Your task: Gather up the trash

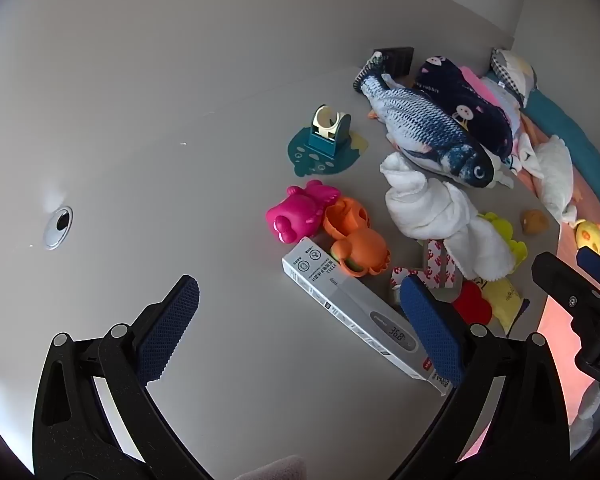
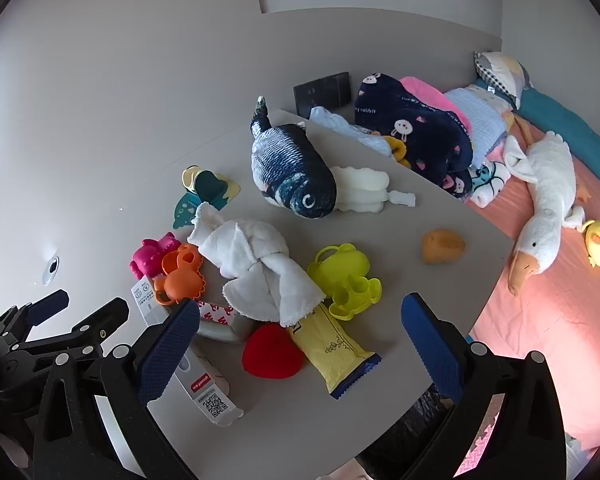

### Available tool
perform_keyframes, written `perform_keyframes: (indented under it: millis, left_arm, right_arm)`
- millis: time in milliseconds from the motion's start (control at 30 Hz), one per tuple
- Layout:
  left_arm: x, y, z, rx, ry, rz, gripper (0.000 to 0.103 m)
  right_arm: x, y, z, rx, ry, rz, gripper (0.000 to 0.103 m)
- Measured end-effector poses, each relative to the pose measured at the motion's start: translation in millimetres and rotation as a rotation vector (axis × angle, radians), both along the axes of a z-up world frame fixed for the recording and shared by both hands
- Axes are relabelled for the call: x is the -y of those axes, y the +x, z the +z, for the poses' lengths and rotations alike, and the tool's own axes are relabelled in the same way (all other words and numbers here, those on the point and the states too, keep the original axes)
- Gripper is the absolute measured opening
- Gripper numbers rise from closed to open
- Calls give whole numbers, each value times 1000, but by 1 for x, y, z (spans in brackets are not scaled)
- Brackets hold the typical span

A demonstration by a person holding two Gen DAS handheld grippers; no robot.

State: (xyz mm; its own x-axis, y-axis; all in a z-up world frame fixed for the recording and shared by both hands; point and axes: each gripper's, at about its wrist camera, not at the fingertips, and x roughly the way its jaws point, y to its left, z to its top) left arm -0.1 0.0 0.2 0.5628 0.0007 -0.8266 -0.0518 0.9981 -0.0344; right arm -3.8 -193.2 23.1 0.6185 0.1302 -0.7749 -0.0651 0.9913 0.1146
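Observation:
A white thermometer box point(image 1: 348, 312) lies on the grey table, also in the right wrist view point(image 2: 204, 384). A yellow wrapper point(image 2: 332, 350) lies near the front edge beside a red heart-shaped piece point(image 2: 272, 352); a red-and-white printed wrapper point(image 2: 220, 318) sits under a white towel point(image 2: 256, 268). My left gripper point(image 1: 300, 320) is open and empty, its right finger over the box. My right gripper point(image 2: 300, 340) is open and empty, hovering above the yellow wrapper and red heart.
Pink point(image 2: 154, 254), orange point(image 2: 180, 276) and yellow-green point(image 2: 346, 280) plastic moulds, a plush fish point(image 2: 292, 172), a teal holder point(image 1: 328, 132) and an orange sponge point(image 2: 442, 246) crowd the table. A bed with a plush goose point(image 2: 548, 204) and folded blankets point(image 2: 416, 132) lies right.

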Motion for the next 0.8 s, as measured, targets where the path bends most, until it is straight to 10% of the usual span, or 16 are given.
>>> perform_keyframes:
  millis: [800]
  left_arm:
    - [5,-3,1,-4,-10,-45,97]
  right_arm:
    - [2,-2,1,0,-6,-6,100]
